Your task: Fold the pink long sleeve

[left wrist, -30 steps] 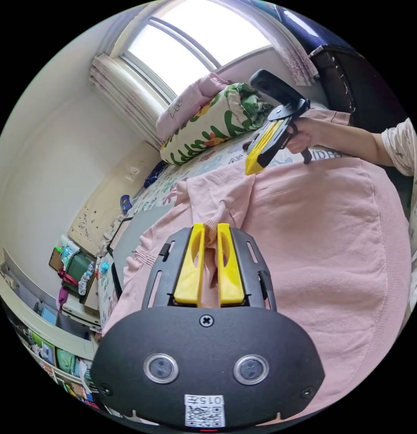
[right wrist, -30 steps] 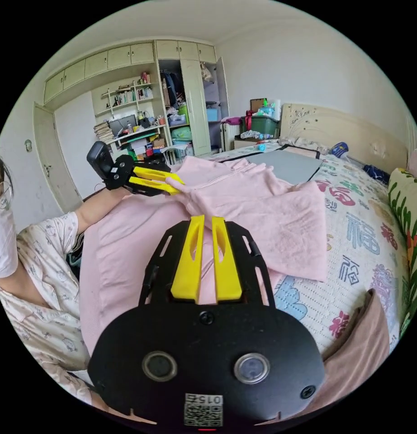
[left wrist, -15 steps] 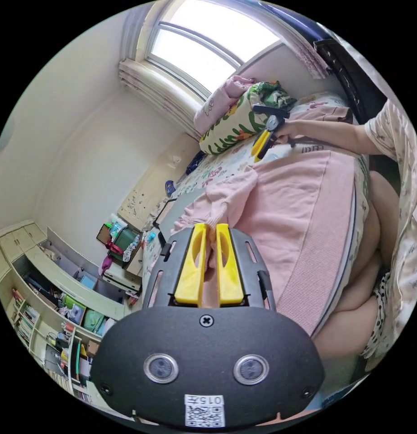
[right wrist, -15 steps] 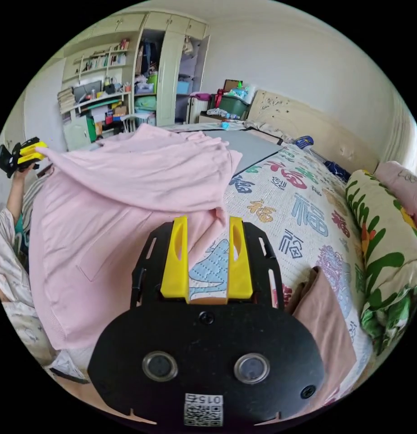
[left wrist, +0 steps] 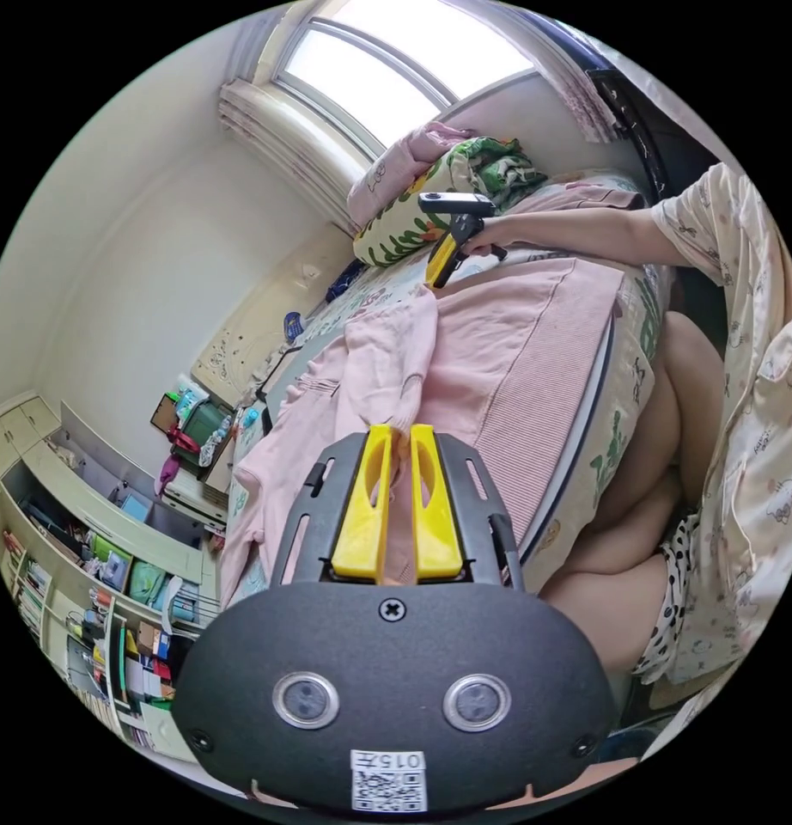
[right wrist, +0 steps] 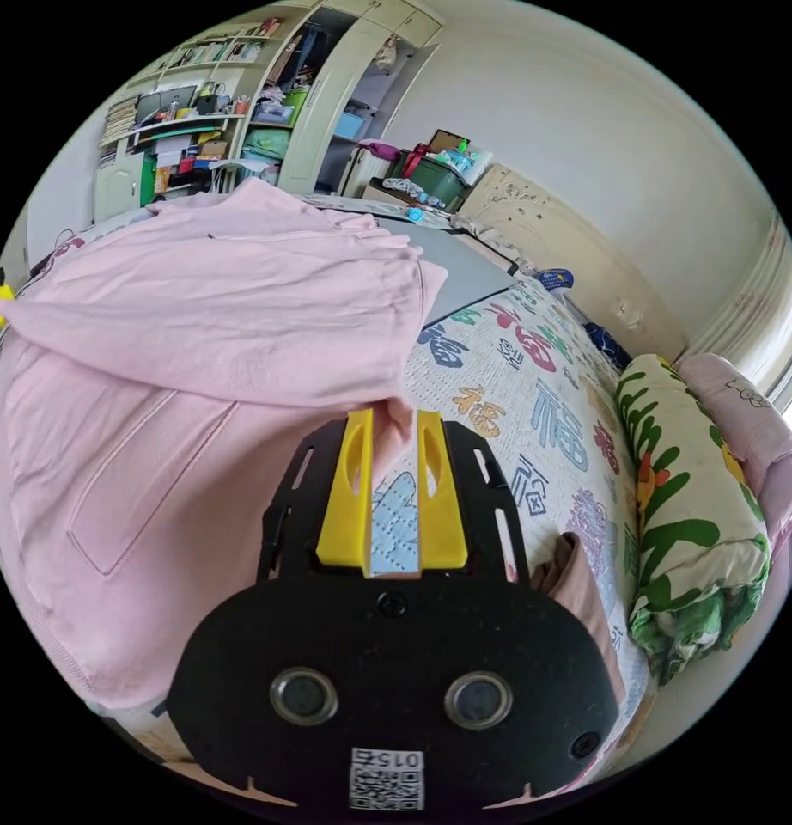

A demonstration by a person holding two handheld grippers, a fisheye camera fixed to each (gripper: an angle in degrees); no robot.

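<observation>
Pinching sleeve cuff (left wrist: 402, 430), left hand-held gripper (left wrist: 400, 438) closed, spreading pink long sleeve (right wrist: 181, 344); right hand-held gripper (right wrist: 392, 425) parted at fabric edge.

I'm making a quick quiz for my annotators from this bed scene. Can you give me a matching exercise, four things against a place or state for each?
Things:
1. left gripper
2. right gripper
3. grey flat mat
4. rolled green-leaf floral quilt

Places or states:
A. lies on the bed beyond the pink long-sleeve top
B. jaws apart at a corner of the pink fabric
C. lies along the bed's window side
D. jaws closed on pink fabric

Pairs: 1-D, 2-B, 3-A, 4-C
</observation>
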